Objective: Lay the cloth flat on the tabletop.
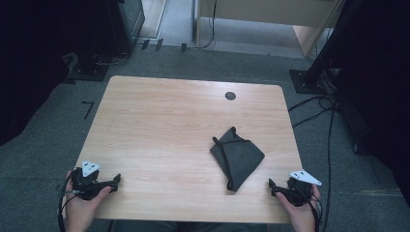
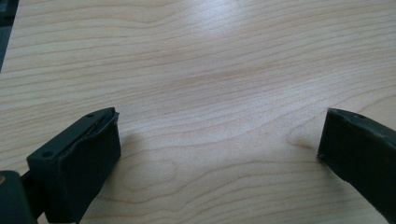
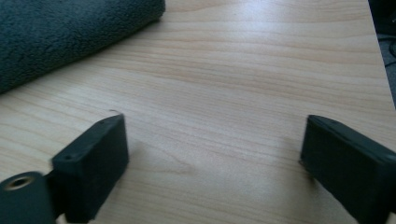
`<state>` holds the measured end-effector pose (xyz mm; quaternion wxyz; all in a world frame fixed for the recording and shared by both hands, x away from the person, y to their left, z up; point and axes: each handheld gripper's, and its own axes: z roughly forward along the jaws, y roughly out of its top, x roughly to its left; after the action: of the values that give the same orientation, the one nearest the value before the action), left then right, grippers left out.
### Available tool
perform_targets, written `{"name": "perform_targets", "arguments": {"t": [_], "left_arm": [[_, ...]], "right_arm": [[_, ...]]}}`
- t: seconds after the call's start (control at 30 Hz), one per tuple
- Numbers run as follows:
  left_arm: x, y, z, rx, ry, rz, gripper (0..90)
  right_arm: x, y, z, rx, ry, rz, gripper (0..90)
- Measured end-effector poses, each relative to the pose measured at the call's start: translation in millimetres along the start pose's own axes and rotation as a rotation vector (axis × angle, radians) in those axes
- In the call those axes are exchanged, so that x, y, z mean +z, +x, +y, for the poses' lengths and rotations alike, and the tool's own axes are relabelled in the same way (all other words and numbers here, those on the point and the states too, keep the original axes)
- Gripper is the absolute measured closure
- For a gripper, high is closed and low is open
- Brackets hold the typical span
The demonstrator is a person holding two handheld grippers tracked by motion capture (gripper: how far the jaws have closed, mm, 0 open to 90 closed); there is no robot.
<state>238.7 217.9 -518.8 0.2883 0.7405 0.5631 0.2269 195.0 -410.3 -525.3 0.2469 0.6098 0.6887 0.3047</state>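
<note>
A dark grey cloth (image 1: pixel 237 155), folded into a rough diamond, lies on the right half of the wooden table (image 1: pixel 164 125). Its fuzzy edge (image 3: pixel 60 32) fills the upper left of the right gripper view. My right gripper (image 1: pixel 271 186) rests near the table's front right corner, just right of the cloth's lower tip, open (image 3: pixel 212 154) with bare wood between its jaws. At the front left corner my left gripper (image 1: pixel 116 181) stands open (image 2: pixel 219 140) over bare wood, far from the cloth.
A small dark round cap (image 1: pixel 230 95) sits in the tabletop near its far edge. Cables (image 1: pixel 319 108) trail on the grey floor to the right. Dark stands (image 1: pixel 92 67) and a wooden cabinet (image 1: pixel 270 14) stand beyond the table.
</note>
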Motion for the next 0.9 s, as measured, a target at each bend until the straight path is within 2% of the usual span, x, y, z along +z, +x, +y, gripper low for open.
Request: {"name": "perform_targets", "arguments": {"t": [0.1, 0.27, 0.37, 0.4, 0.43, 0.47, 0.5, 0.57, 0.6, 0.63, 0.7, 0.73, 0.8, 0.83, 0.87, 0.9], "left_arm": [[0.2, 0.3, 0.1, 0.002, 0.0, -0.003, 0.0], [0.2, 0.3, 0.1, 0.003, -0.001, -0.003, 0.0], [0.2, 0.3, 0.2, 0.003, 0.0, -0.004, 0.0], [0.2, 0.3, 0.2, 0.003, 0.0, -0.004, 0.0], [0.2, 0.3, 0.1, 0.003, -0.001, -0.003, 0.0], [0.2, 0.3, 0.1, 0.002, -0.001, -0.004, 0.0], [0.2, 0.3, 0.1, 0.003, -0.001, -0.004, 0.0], [0.2, 0.3, 0.1, 0.003, 0.0, -0.004, 0.0], [0.2, 0.3, 0.1, 0.003, 0.0, -0.004, 0.0], [0.1, 0.3, 0.1, 0.003, 0.0, -0.004, 0.0], [0.2, 0.3, 0.1, 0.002, -0.001, -0.004, 0.0], [0.2, 0.3, 0.1, 0.002, -0.001, -0.003, 0.0], [0.1, 0.3, 0.2, 0.003, 0.0, -0.004, 0.0], [0.2, 0.3, 0.2, 0.003, 0.0, -0.004, 0.0], [0.2, 0.3, 0.2, 0.002, -0.001, -0.004, 0.0], [0.2, 0.3, 0.1, 0.003, 0.0, -0.004, 0.0]], "right_arm": [[-4.4, 2.2, 0.8, -0.003, -0.006, -0.007, 13.9], [-11.5, 10.5, 6.5, -0.016, -0.03, 0.002, 14.0], [-17.6, 26.0, 18.4, -0.032, -0.066, 0.032, 13.9], [-17.6, 26.0, 18.4, -0.032, -0.066, 0.032, 13.9], [-18.5, 39.3, 28.1, -0.045, -0.077, 0.064, 13.6], [-18.5, 39.3, 28.1, -0.045, -0.077, 0.064, 13.6], [-17.2, 53.5, 36.7, -0.084, -0.086, 0.086, 13.2], [-14.4, 66.1, 44.0, -0.101, -0.091, 0.112, 11.8], [-14.4, 66.1, 44.0, -0.101, -0.091, 0.112, 11.8], [-7.9, 81.7, 52.9, -0.124, -0.089, 0.137, 10.0], [-5.2, 86.9, 55.6, -0.128, -0.084, 0.146, 8.7], [4.1, 101.6, 62.5, -0.141, -0.067, 0.175, 5.8], [7.8, 105.9, 64.5, -0.145, -0.058, 0.181, 4.5], [20.5, 116.8, 69.2, -0.152, -0.023, 0.198, 2.8], [20.5, 116.8, 69.2, -0.152, -0.023, 0.198, 2.8], [33.0, 123.4, 70.3, -0.158, 0.014, 0.187, 2.9]]}}
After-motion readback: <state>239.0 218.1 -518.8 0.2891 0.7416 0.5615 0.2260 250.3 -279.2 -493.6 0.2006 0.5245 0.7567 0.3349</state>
